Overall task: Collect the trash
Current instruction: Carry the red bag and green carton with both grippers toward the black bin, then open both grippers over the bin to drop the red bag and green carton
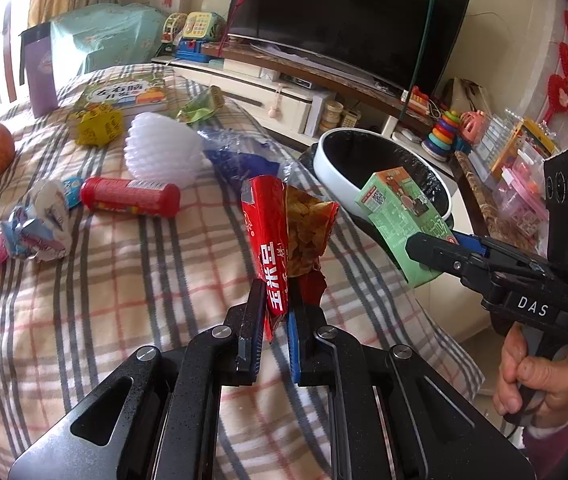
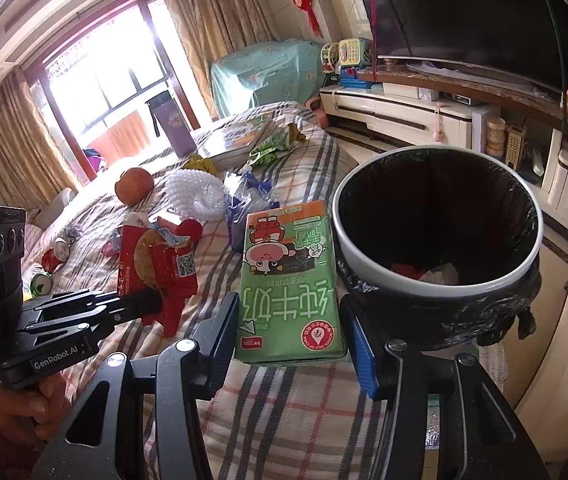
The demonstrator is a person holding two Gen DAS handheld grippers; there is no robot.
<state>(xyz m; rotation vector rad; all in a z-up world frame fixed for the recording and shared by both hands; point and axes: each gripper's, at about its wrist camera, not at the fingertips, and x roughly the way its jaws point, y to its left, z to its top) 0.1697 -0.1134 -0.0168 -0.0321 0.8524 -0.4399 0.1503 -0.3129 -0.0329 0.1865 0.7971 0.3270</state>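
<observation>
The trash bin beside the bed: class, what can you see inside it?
Inside the trash bin, a black liner covers the walls. At the bottom lie a red scrap and a pale crumpled piece. The near rim hides whatever else lies below.

My right gripper [image 1: 430,254] reads "DAS" in white on its body. My left gripper [image 2: 156,304] reads "GenRobot.AI" on its side. Milk carton [image 2: 290,280] in my right jaws: "纯牛奶", upside down, a round "SCHOOL MILK OF CHINA" mark near its lower edge. Red snack bag [image 1: 272,240] in my left jaws: "玉米豆" in white, plus a QR code, unreadable.
</observation>
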